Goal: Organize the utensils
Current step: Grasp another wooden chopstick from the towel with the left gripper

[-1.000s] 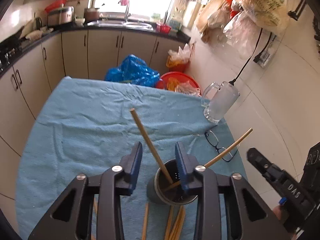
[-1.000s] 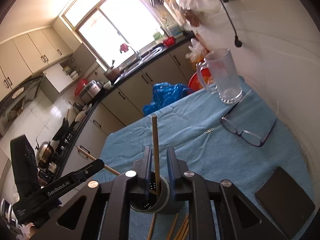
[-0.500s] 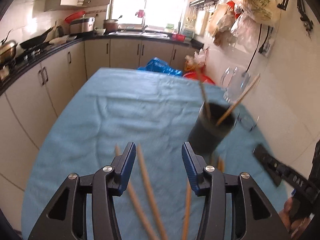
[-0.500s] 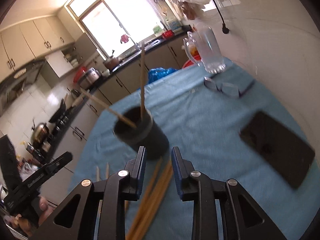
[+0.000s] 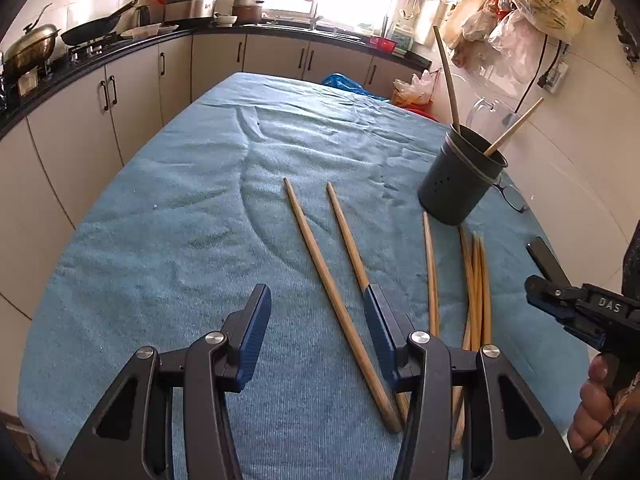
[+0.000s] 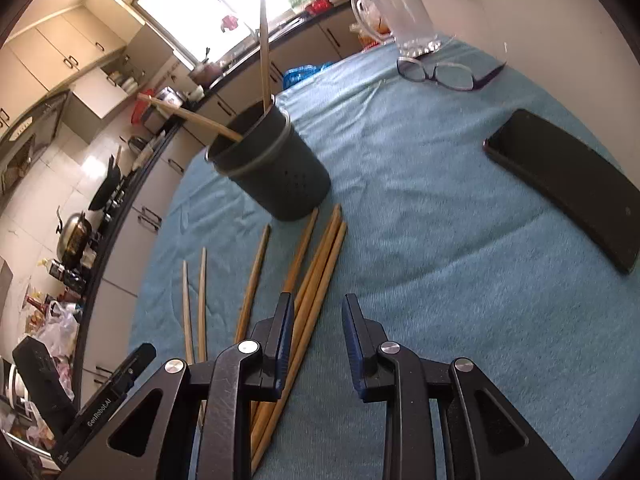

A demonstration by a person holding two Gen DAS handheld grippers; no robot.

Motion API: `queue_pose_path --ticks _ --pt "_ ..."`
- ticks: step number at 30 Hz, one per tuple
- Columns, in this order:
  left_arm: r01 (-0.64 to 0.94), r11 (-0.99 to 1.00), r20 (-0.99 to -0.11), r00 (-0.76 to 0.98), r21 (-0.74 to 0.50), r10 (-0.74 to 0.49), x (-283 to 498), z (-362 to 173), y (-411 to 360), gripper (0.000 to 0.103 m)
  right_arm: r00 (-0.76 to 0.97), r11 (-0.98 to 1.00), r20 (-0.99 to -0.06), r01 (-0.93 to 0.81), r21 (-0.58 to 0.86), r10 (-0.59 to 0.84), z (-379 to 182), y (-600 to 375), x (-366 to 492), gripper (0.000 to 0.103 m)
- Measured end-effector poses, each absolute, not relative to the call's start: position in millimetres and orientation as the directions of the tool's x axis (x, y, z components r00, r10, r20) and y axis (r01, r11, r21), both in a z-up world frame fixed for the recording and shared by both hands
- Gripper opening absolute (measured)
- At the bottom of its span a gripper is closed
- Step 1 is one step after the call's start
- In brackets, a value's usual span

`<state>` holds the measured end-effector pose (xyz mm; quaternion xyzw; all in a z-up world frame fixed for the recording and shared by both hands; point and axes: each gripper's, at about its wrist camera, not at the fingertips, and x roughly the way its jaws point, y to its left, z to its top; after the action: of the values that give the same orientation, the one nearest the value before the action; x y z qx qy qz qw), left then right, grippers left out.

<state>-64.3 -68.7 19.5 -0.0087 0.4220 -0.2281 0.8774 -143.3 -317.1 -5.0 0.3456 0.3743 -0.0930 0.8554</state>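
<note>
Chopsticks on the cloth: bare wooden sticks, long and slim, tan-brown. A loose pair [image 5: 320, 268] lies spread in a narrow V; one more [image 5: 430, 276] lies alone just beside a tight bundle [image 5: 476, 292] whose tips reach almost to the holder's foot.
Holder: a dark grey cylinder [image 6: 276, 172] with small holes in its wall and a pale band under the rim — upright on the cloth, two chopsticks [image 6: 264, 40] leaning out of it in different directions.
Left gripper [image 5: 316, 332]: jaws moderately apart, nothing pinched; one stick of the loose pair runs between them, the other passes under the right-hand finger.
Right gripper [image 6: 316, 336]: jaws fairly narrow, empty, over the near end of the bundle.
Table: covered with a blue towel [image 5: 180, 220].
Nearby: black phone [image 6: 568, 184], glasses [image 6: 444, 74], glass mug [image 6: 404, 16].
</note>
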Motion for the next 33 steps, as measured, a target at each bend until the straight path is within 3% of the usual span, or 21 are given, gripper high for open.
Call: queue_pose_path --ticks 11,18,25,33 --pt "0.409 0.888 -0.745 0.52 -0.212 -0.418 -67.3 15.5 -69.1 0.047 0.616 0.77 -0.777 0.433 0.468 0.125 -26.6 -295.1 -107.6 0.024" --pt "0.43 0.877 -0.761 0.491 -0.213 -0.425 -65.5 14.8 -76.9 0.047 0.588 0.787 -0.802 0.444 0.429 0.105 -29.9 -295.7 -103.7 0.008" --pt "0.514 0.82 -0.811 0.35 -0.252 -0.468 -54.4 12.6 -120.1 0.047 0.584 0.757 -0.81 0.508 0.412 0.049 -27.0 -328.6 -134.8 0.007" --pt "0.546 0.817 -0.9 0.238 -0.188 -0.366 -15.3 -3.8 -184.7 0.047 0.588 0.745 -0.807 0.514 0.426 0.056 -29.3 -342.4 -148.9 0.008"
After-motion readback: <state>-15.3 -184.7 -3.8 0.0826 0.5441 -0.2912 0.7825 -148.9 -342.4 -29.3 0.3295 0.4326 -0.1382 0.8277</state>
